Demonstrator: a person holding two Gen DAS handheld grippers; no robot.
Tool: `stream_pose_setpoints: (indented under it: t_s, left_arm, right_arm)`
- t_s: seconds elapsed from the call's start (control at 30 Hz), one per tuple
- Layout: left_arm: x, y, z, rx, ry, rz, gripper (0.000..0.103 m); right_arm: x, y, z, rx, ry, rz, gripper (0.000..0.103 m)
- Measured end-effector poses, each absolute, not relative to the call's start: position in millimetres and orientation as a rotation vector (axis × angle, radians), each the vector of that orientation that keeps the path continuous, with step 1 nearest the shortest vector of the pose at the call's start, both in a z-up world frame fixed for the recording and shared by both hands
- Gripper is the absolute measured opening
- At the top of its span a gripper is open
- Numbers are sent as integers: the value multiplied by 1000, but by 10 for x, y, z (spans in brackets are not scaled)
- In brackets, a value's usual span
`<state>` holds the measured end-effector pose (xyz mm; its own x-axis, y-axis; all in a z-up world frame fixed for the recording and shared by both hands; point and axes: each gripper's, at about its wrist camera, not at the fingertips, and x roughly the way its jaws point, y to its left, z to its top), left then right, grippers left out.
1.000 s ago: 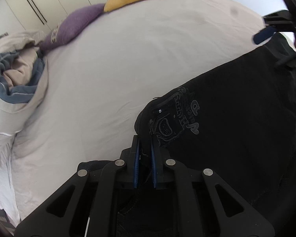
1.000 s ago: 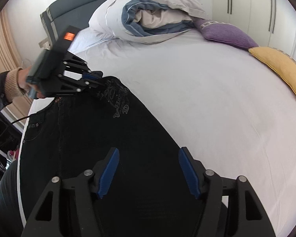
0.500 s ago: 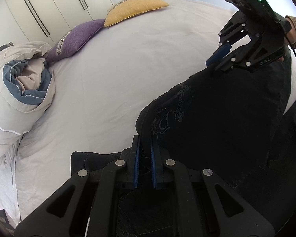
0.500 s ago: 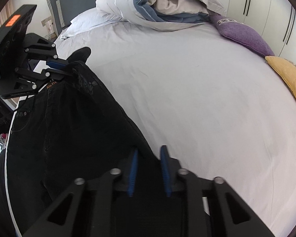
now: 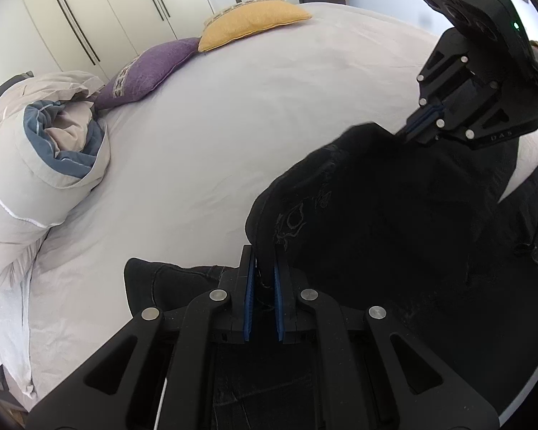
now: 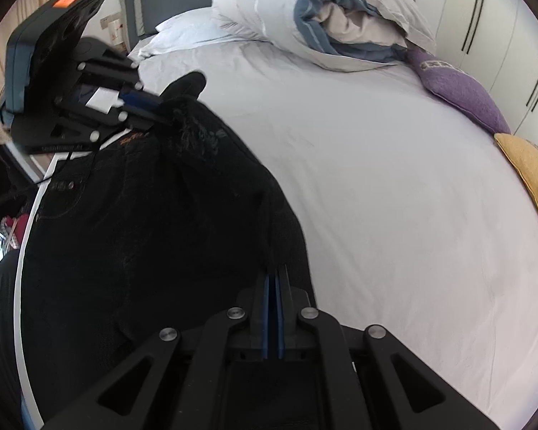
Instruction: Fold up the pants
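Pants [image 5: 394,222]: soft, heavy black denim, sagging between left gripper [image 5: 263,279] and right gripper [image 6: 273,308], both clamped on edge folds.

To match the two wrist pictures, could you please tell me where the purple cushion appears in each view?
Left wrist view: the purple cushion lies upper left, between the rolled duvet and the yellow cushion.
Right wrist view: the purple cushion lies upper right, again between the duvet and the yellow cushion.
Shared landmark: the yellow cushion beside it.
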<state>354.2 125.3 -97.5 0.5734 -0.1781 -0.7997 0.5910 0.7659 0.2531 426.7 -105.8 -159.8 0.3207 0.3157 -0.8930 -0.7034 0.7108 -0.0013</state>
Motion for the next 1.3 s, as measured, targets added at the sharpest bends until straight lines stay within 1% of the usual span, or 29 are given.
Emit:
stream_pose_setpoints:
  t_s: [0.1,0.23,0.43,0.6,0.8,1.1,1.3]
  left_arm:
    - [3408,1322,-970,527,848,-470,8]
    - [3127,1351,-1051,584,845,-454,8]
    - [2569,1473,-1189,645,831,-407,8]
    - [2015,1537,-1440,750,832,-378,8]
    - [1495,1617,-1828,811,862,-335,8]
    - [1039,1738,-2004,762,860,-289,8]
    - [831,1874,-2011,743,857,-290,8]
  right_arm:
    - [4058,-974,-1565,-451,1041,712,4]
    - [3691,-832,-1485,-529,1013,717,4]
    - [3065,-574,-1410,-639,966,755,3]
    - [2529,-276,-1515,-799,939,783,3]
    - [2036,60,-1752,-948,940,826,3]
    - [1631,250,-1831,-1044,934,840,3]
    - [1439,395,-1873,-1056,941,866,3]
